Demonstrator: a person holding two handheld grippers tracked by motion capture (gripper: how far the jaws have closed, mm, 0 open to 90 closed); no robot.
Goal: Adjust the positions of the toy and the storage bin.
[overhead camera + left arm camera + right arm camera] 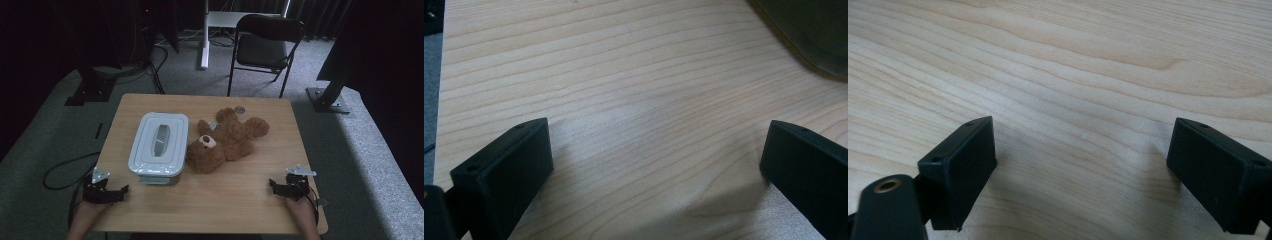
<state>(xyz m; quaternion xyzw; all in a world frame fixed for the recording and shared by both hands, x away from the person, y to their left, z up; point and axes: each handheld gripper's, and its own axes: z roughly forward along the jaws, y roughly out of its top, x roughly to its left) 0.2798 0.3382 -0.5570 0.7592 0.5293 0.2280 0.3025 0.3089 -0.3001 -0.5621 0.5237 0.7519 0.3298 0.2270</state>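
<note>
The left tongs (pixel 122 190) are rested at the seven o'clock corner of the wooden counter (pixel 215 205), jaws spread wide apart with only bare wood grain seen between them in the left gripper view (pixel 654 160). The right tongs (pixel 272 184) are rested at the five o'clock corner, jaws likewise wide apart over bare wood (pixel 1080 150). A white lidded box (pixel 159 144) is placed left of centre, nearest the left tongs, at their one o'clock. A brown teddy bear (pixel 225 140) is laid on its back just beside the box, touching its right side, at eleven o'clock from the right tongs.
</note>
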